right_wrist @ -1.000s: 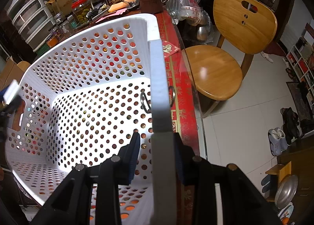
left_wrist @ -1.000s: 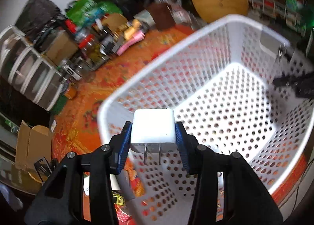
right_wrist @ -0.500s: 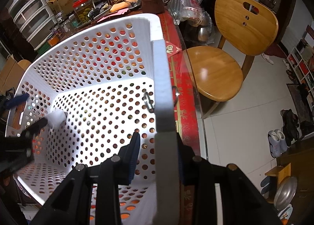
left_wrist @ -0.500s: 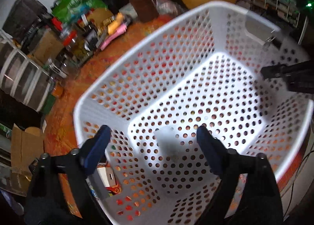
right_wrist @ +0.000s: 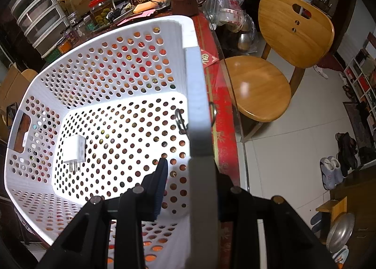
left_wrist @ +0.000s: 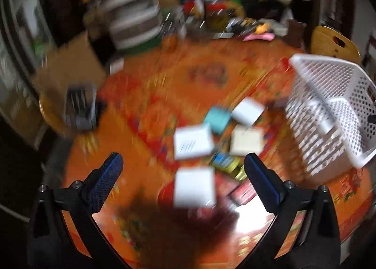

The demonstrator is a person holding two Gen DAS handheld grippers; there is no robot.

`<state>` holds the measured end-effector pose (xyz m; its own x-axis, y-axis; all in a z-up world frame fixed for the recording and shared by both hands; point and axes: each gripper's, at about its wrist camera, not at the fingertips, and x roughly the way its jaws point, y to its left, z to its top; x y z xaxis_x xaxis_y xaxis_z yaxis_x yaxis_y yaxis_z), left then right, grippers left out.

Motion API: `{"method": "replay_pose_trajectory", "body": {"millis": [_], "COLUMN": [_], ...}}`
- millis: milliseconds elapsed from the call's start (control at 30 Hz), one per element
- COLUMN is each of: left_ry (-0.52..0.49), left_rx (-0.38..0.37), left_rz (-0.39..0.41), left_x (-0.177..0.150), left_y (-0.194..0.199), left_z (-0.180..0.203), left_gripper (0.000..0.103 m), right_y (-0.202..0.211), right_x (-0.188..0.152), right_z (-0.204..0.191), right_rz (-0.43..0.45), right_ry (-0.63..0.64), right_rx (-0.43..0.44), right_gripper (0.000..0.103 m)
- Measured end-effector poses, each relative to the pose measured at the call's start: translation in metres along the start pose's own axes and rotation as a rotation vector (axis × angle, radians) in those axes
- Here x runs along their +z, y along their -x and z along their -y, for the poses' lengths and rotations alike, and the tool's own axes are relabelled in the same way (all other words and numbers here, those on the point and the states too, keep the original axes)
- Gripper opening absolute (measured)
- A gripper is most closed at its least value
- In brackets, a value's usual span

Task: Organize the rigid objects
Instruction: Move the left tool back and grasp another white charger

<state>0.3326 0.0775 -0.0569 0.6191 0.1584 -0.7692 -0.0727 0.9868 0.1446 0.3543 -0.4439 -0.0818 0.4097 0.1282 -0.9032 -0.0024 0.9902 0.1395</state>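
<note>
White charger [right_wrist: 74, 149] lies in basket [right_wrist: 112, 41] | right tongs [right_wrist: 188, 182] clamp rim | left tongs [left_wrist: 183, 170] apart, empty over table [left_wrist: 145, 95] | next: square white box [left_wrist: 194, 186]

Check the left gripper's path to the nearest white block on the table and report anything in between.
Nothing visible blocks it. The left gripper is open, and the nearest white block lies on the table between its fingers, though the view is blurred.

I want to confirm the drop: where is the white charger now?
In the right wrist view, the white charger lies on the floor of the white basket, at its left side near the handle cutout.
</note>
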Motion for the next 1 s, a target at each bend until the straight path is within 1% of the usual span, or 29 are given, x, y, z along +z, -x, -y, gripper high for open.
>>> {"method": "replay_pose_trajectory", "body": {"millis": [33,67,100,200,267,400,433,467,500,533,600,633,667,700,767,867,900,1000], "left_ry": [0.018,0.025,0.038,0.054,0.062,0.025,0.013,0.007,0.003,0.015,0.024,0.029,0.033,0.046,0.060,0.084,0.088,0.083], "left_rx": [-0.003,-0.010,-0.029,-0.058,-0.040,-0.009,0.009,0.016,0.018,0.004,0.002,-0.008,-0.019,-0.032,-0.031,-0.084,-0.084,-0.039], "left_rz": [-0.020,-0.024,-0.032,-0.051,-0.065,-0.072,-0.075,-0.076,-0.083,-0.077,-0.079,-0.075,-0.074,-0.065,-0.045,-0.018,-0.006,0.038], "left_x": [-0.013,-0.022,-0.033,-0.055,-0.060,-0.064,-0.063,-0.060,-0.060,-0.059,-0.056,-0.056,-0.055,-0.056,-0.059,-0.063,-0.064,-0.061], "left_y": [-0.012,-0.018,-0.027,-0.045,-0.058,-0.074,-0.078,-0.082,-0.084,-0.084,-0.083,-0.082,-0.081,-0.080,-0.077,-0.071,-0.068,-0.057], "left_z": [-0.007,-0.009,-0.014,-0.011,-0.004,0.008,0.013,0.014,0.016,0.016,0.016,0.017,0.017,0.018,0.021,0.023,0.024,0.026], "left_gripper": [0.101,0.101,0.101,0.101,0.101,0.100,0.097,0.092,0.090,0.085,0.076,0.067,0.054,0.053,0.053,0.052,0.052,0.052], "right_y": [0.000,0.000,0.001,0.000,0.000,0.000,0.000,0.000,-0.001,-0.001,-0.001,-0.001,-0.001,-0.001,-0.001,-0.001,-0.002,-0.002], "right_x": [0.000,0.000,0.000,0.001,0.001,0.001,0.001,0.001,0.001,0.001,0.001,0.001,0.001,0.001,0.001,0.001,0.001,0.001], "right_z": [0.000,0.000,-0.001,-0.001,-0.001,-0.002,-0.002,-0.002,-0.002,-0.002,-0.002,-0.002,-0.002,-0.002,-0.002,-0.002,-0.002,-0.003], "right_rz": [0.001,0.002,0.002,0.002,0.001,-0.003,-0.004,-0.005,-0.006,-0.006,-0.006,-0.006,-0.006,-0.006,-0.006,-0.004,-0.004,-0.006], "right_ry": [0.002,0.003,0.004,0.002,0.000,-0.001,-0.001,-0.001,0.000,-0.001,-0.001,0.000,0.000,-0.001,0.000,0.000,0.001,0.005], "right_rx": [-0.002,-0.005,-0.008,-0.010,-0.014,-0.020,-0.022,-0.026,-0.029,-0.028,-0.029,-0.030,-0.030,-0.029,-0.028,-0.022,-0.022,-0.024], "right_gripper": [0.032,0.032,0.032,0.032,0.032,0.032,0.032,0.032,0.032,0.032,0.032,0.032,0.032,0.032,0.032,0.032,0.032,0.032]}}
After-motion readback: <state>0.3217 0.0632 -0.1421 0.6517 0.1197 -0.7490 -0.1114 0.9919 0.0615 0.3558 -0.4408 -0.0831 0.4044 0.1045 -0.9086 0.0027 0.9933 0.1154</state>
